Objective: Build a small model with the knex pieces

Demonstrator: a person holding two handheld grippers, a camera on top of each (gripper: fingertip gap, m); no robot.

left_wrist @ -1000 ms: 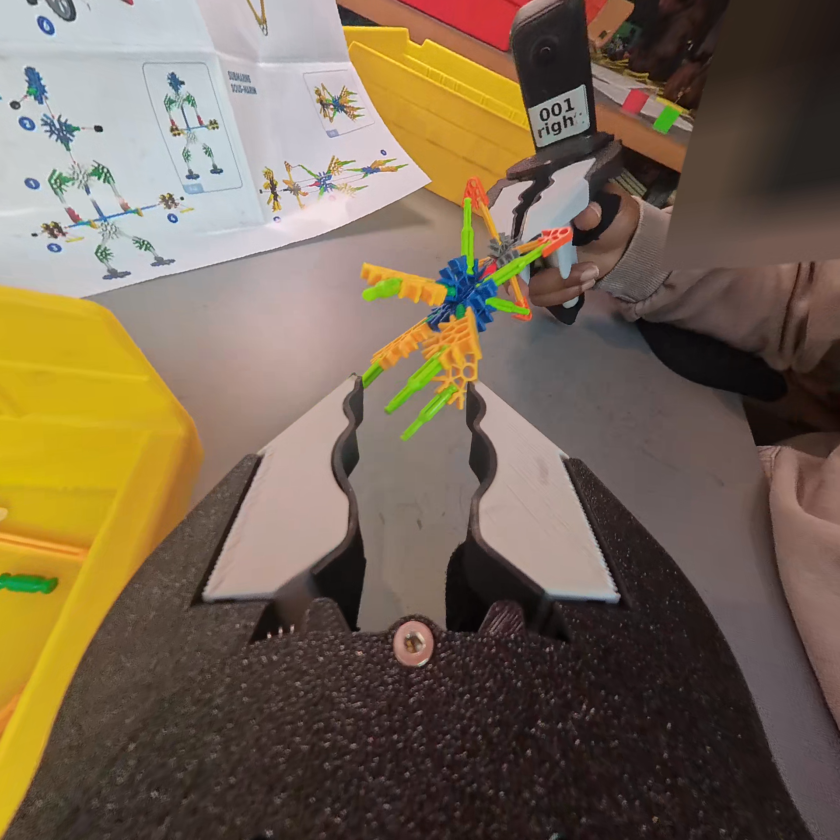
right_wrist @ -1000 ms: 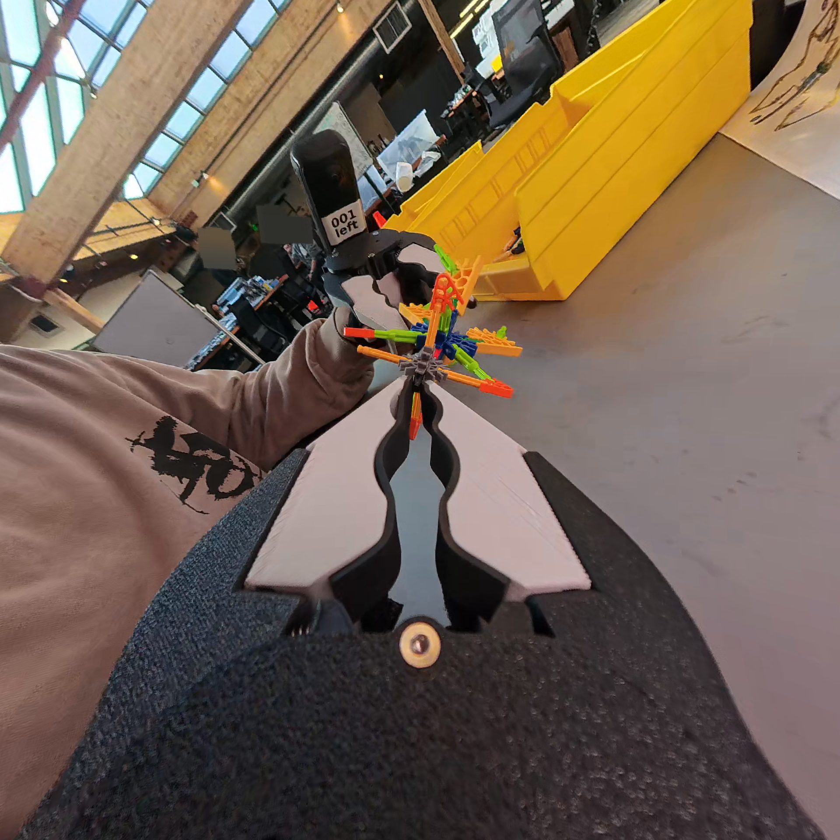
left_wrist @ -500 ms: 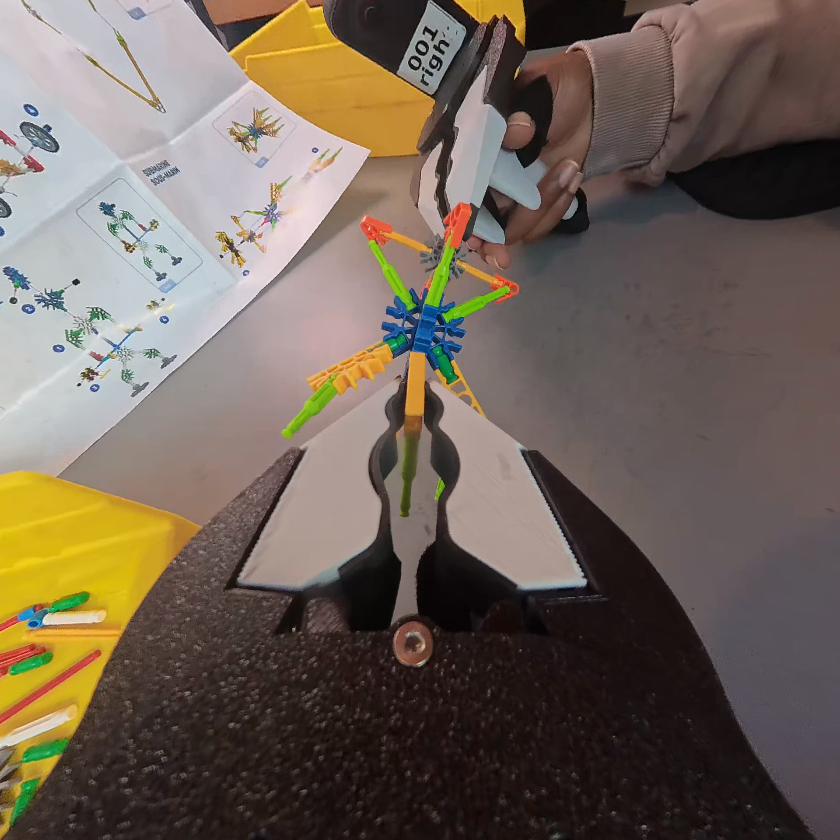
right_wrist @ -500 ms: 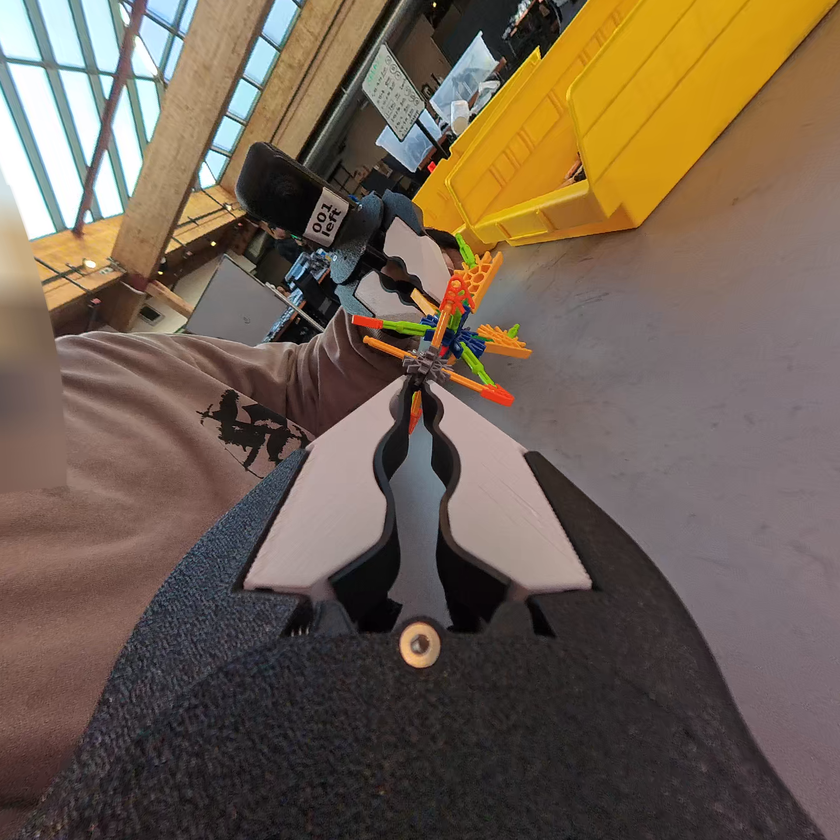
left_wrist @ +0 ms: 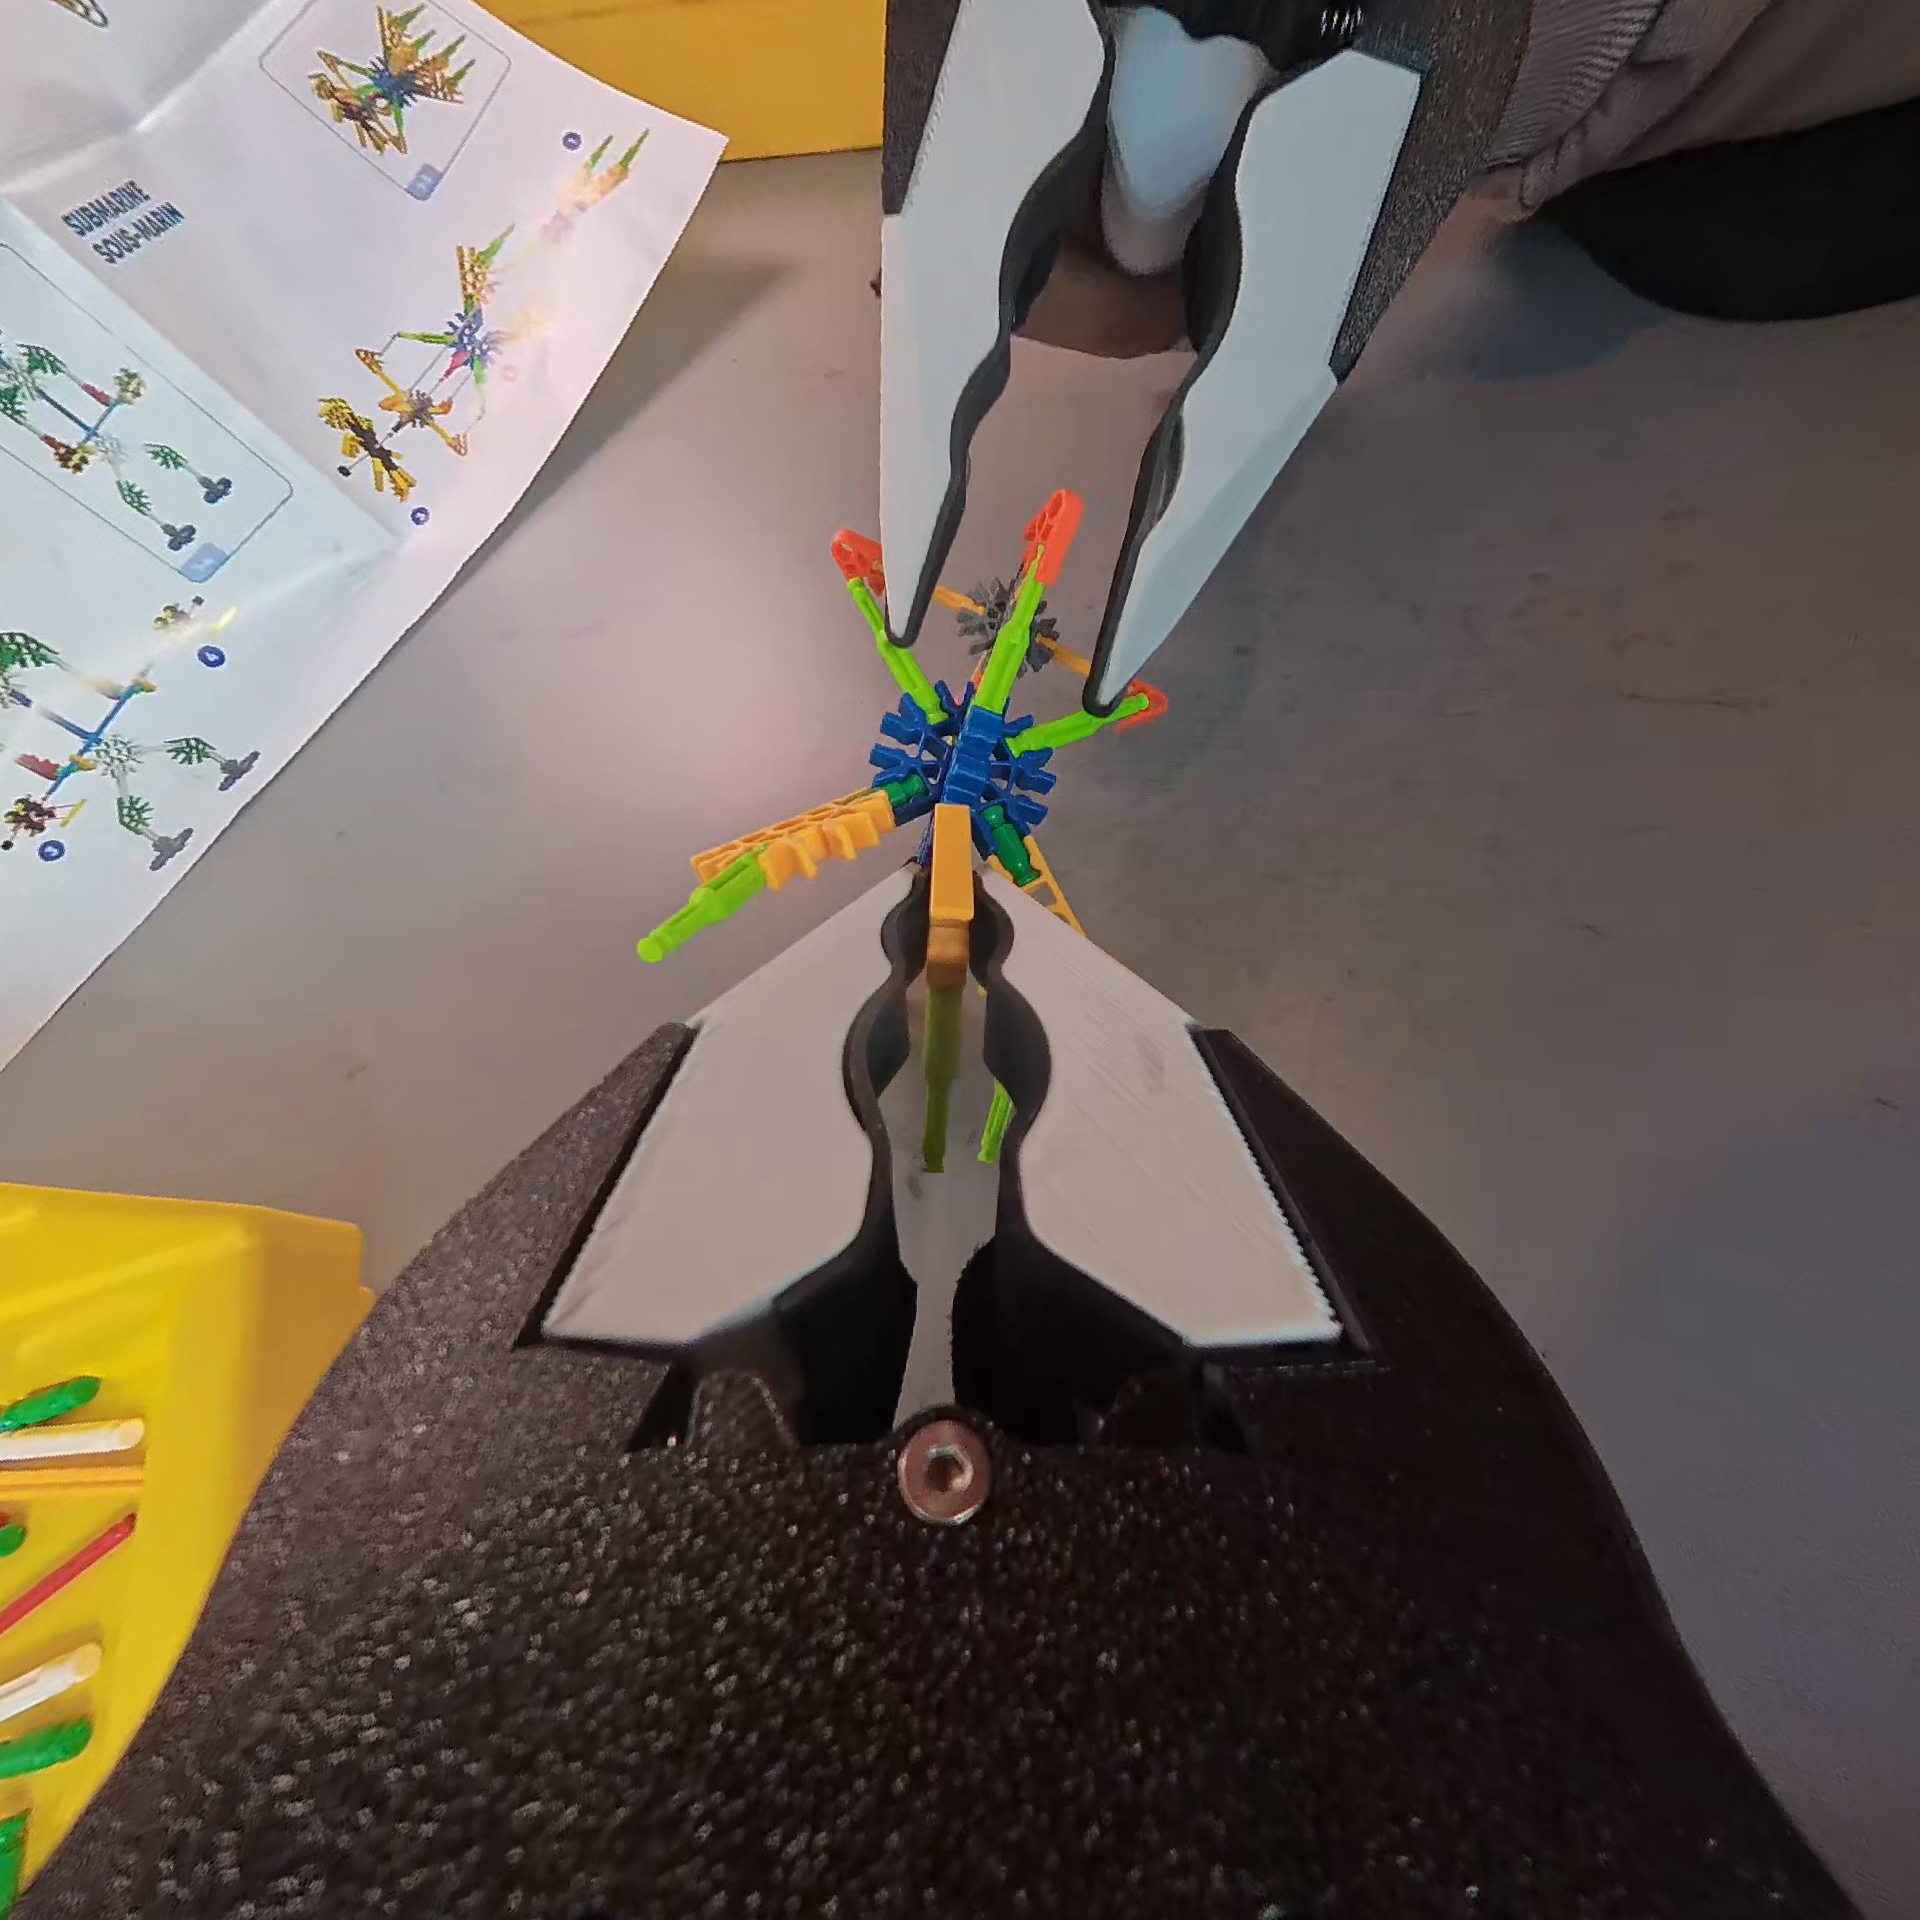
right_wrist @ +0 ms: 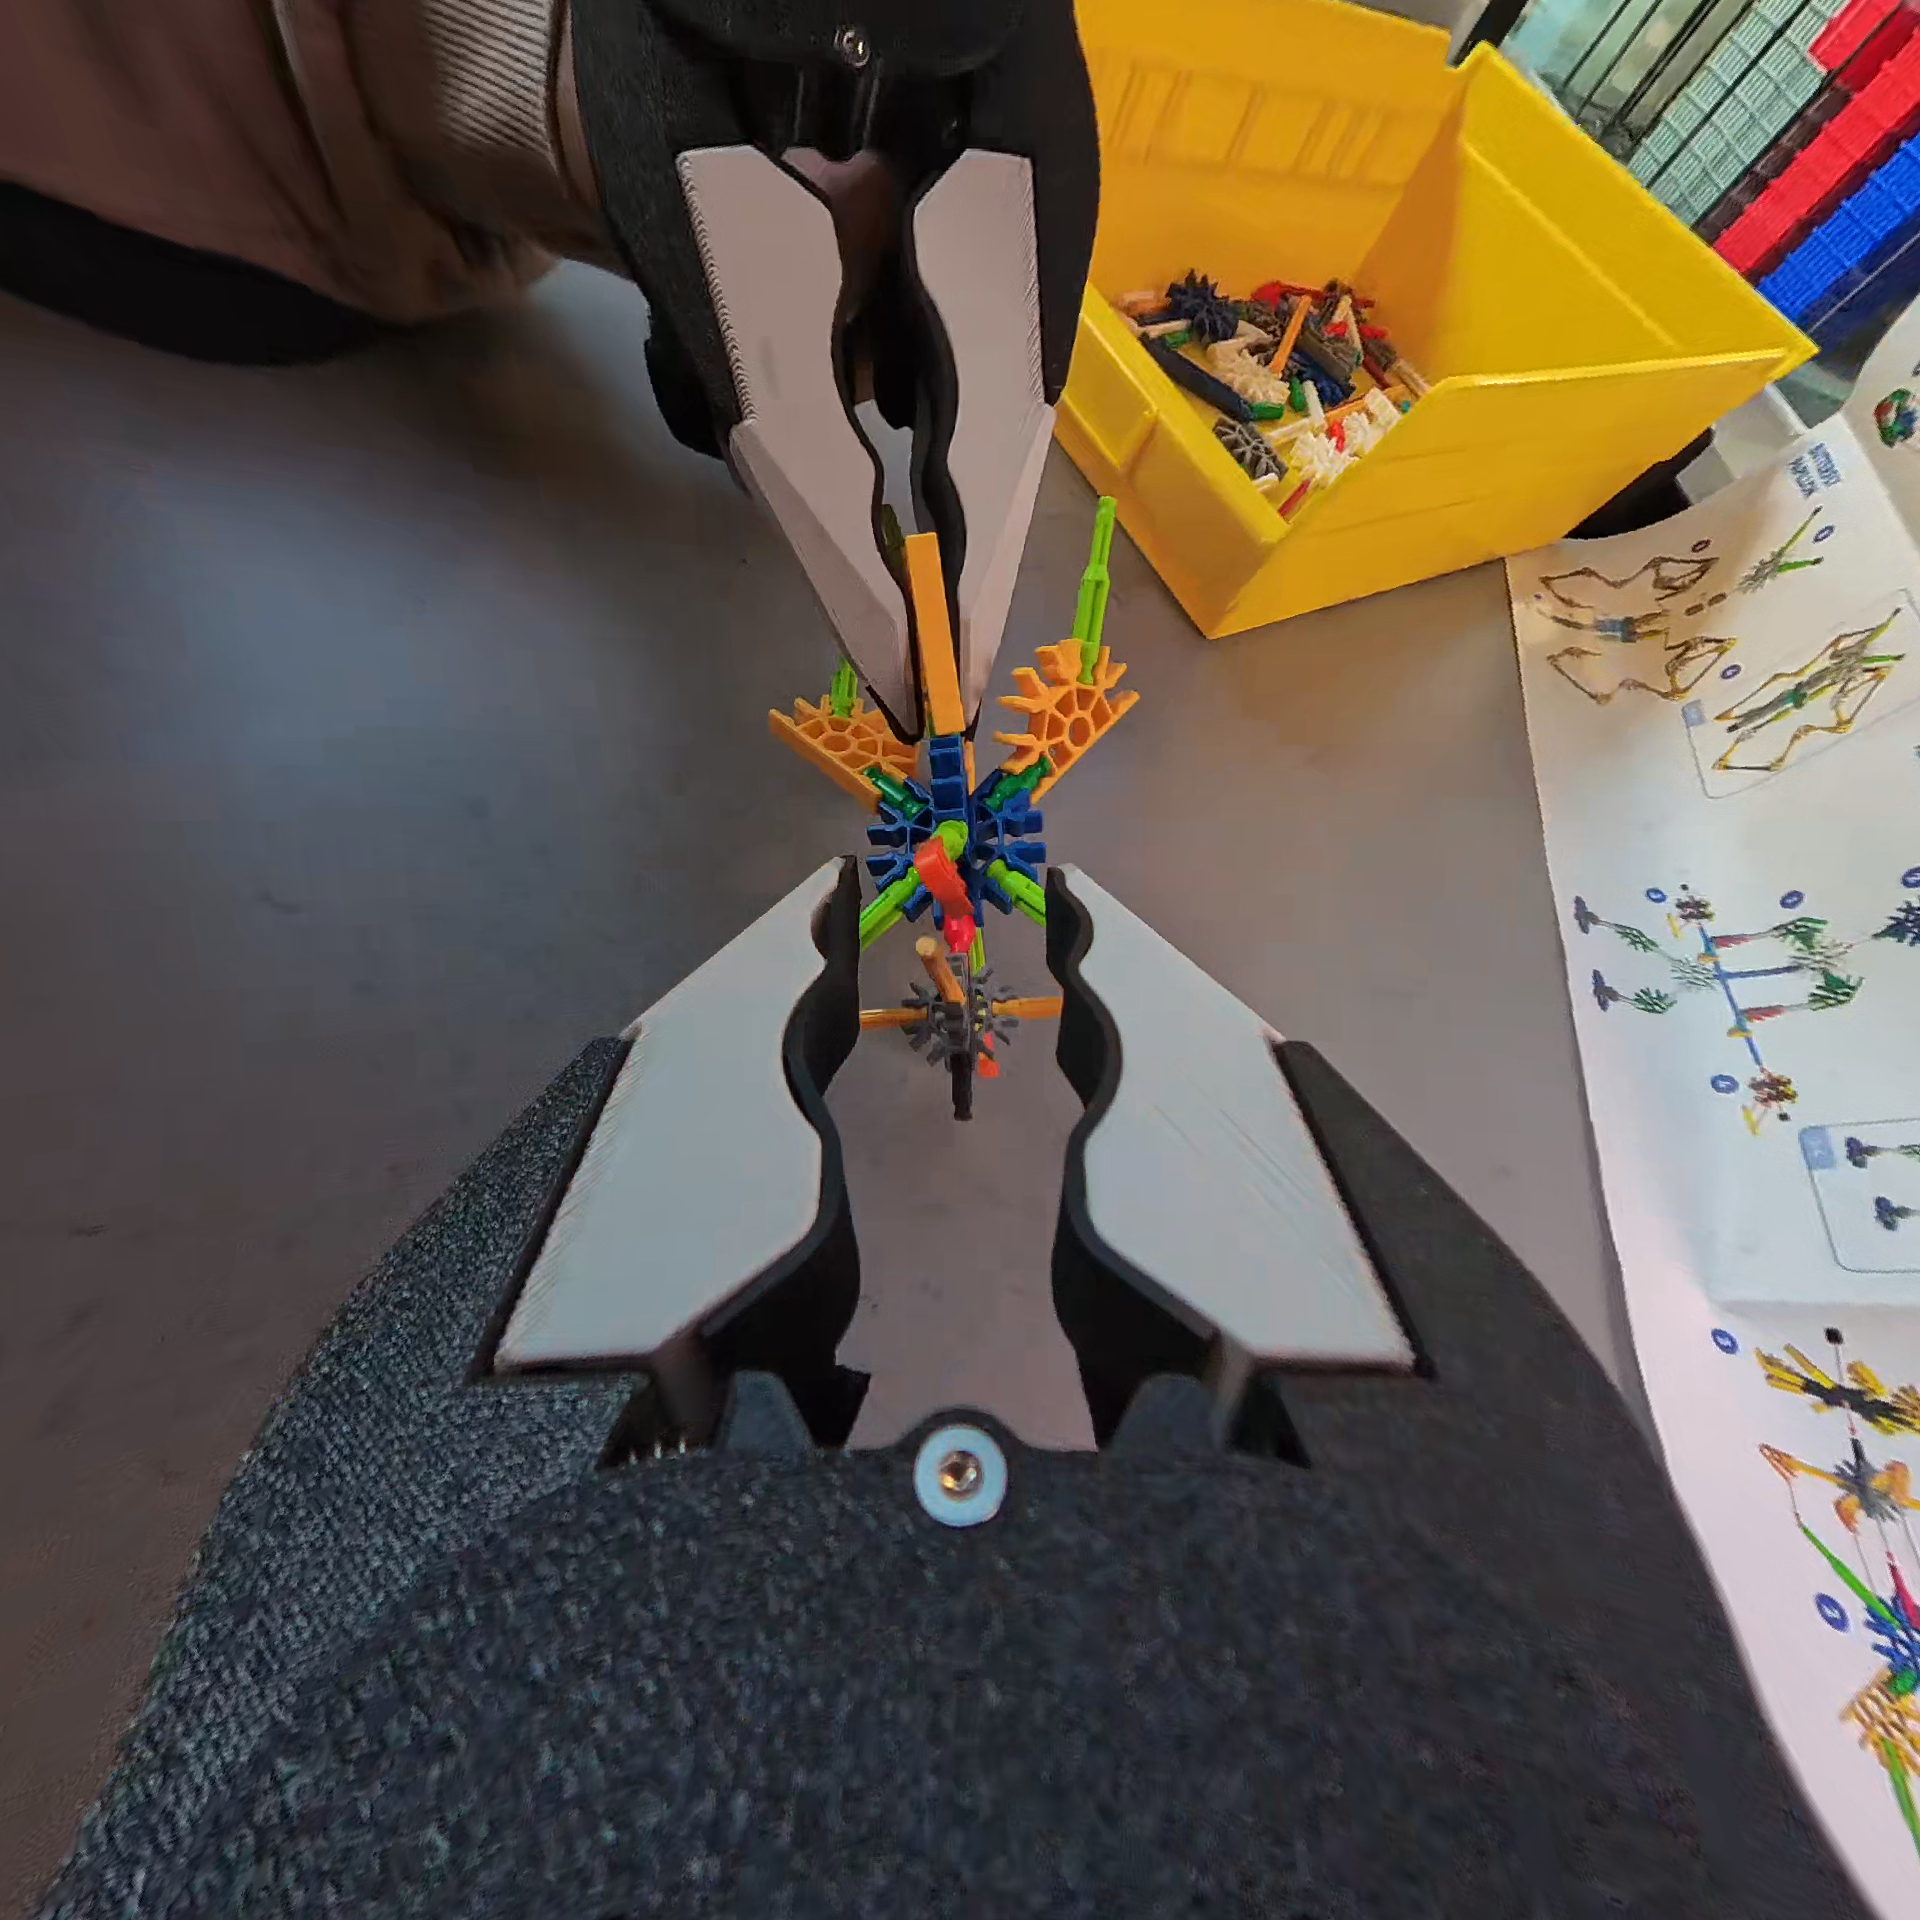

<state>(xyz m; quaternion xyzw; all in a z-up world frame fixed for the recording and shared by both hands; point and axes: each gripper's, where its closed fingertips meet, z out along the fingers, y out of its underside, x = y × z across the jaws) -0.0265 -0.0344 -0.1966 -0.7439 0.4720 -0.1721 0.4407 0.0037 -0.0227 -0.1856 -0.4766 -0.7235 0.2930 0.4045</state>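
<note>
left gripper (left_wrist: 943, 883): pinched narrow on an orange connector of the rod-and-connector model (left_wrist: 961, 753), held above the grey table (left_wrist: 1507, 831).
right gripper (right_wrist: 951, 883): jaws wide, straddling the model's grey-hub end, gripping nothing.
risk: single thin grip; model may pivot or snap apart.
around: yellow parts bin (right_wrist: 1403, 447), instruction sheet (left_wrist: 260, 416) near; neither blocks.

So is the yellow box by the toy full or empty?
Partly full. The yellow bin has a small heap of mixed building pieces on its floor, with bare yellow walls above.
</note>
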